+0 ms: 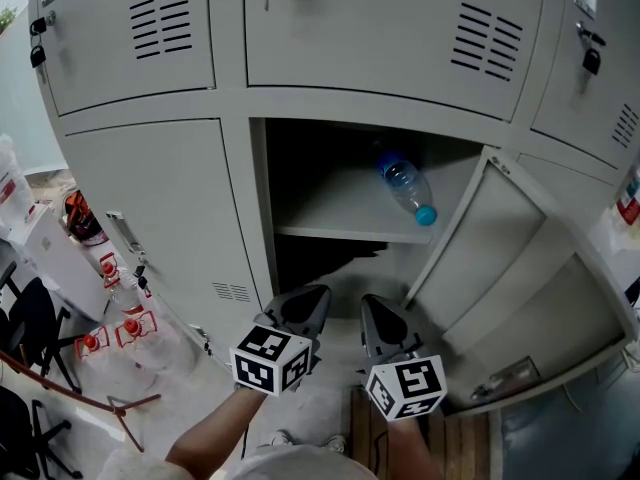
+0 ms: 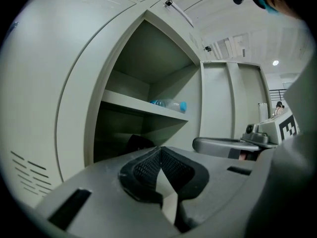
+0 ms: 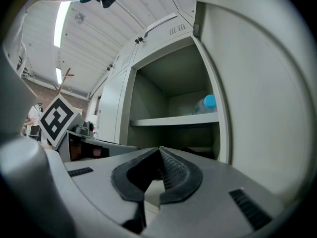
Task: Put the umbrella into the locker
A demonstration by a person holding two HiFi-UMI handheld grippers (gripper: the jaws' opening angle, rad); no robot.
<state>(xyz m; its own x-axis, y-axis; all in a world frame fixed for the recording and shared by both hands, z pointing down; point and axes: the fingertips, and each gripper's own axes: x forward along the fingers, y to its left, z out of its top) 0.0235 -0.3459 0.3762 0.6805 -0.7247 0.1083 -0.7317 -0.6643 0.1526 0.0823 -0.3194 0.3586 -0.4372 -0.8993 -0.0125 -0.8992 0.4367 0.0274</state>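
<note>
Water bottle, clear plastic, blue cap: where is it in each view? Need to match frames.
Head view: the clear plastic water bottle with a blue cap lies right of centre on the grey metal shelf, cap toward the camera.
Left gripper view: centre, small, on that shelf's right end.
Right gripper view: right of centre, at the shelf's right end, cap forward.
Shared landmark: the shelf inside the open grey locker.
</note>
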